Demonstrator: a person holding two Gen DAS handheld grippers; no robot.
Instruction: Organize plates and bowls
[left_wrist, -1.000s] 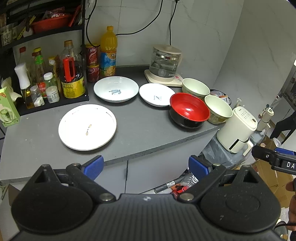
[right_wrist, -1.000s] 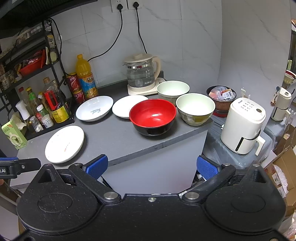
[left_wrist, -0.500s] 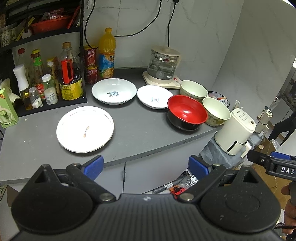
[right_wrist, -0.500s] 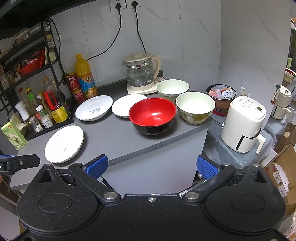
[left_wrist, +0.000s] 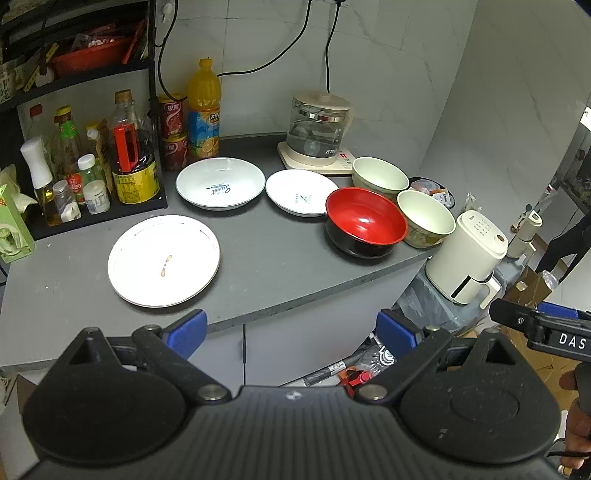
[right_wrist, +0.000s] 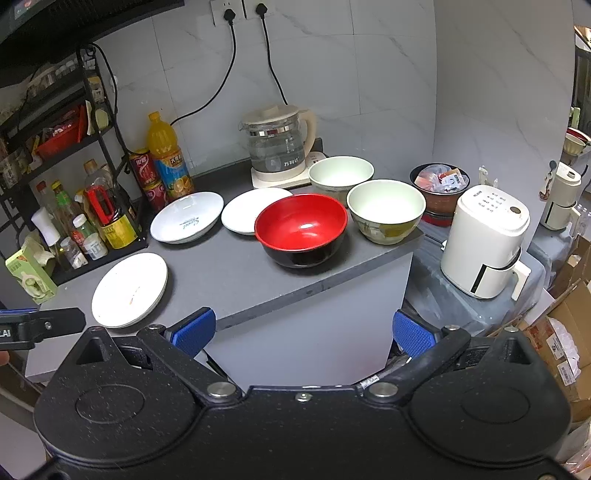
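Note:
On the grey counter (left_wrist: 273, 266) lie a flat white plate (left_wrist: 163, 260) at the front left, a deep white plate with blue lettering (left_wrist: 220, 182) and a smaller white plate (left_wrist: 303, 192) behind it. A red-and-black bowl (left_wrist: 365, 221) stands to the right, with two cream bowls (left_wrist: 424, 218) (left_wrist: 376, 175) beside and behind it. The same dishes show in the right wrist view: flat plate (right_wrist: 129, 290), red bowl (right_wrist: 301, 229), cream bowl (right_wrist: 386, 210). My left gripper (left_wrist: 291, 330) and right gripper (right_wrist: 301, 332) both hang open and empty in front of the counter's edge.
A black rack with bottles (left_wrist: 96, 162) fills the counter's left. An orange drink bottle (left_wrist: 204, 110) and a glass kettle (left_wrist: 317, 129) stand at the back wall. A white air fryer (right_wrist: 484, 240) sits lower at the right, cardboard boxes (right_wrist: 565, 343) beyond it.
The left wrist view has shifted slightly, with the dishes sliding left and down in frame. The right wrist view barely moves. Both grippers stay open.

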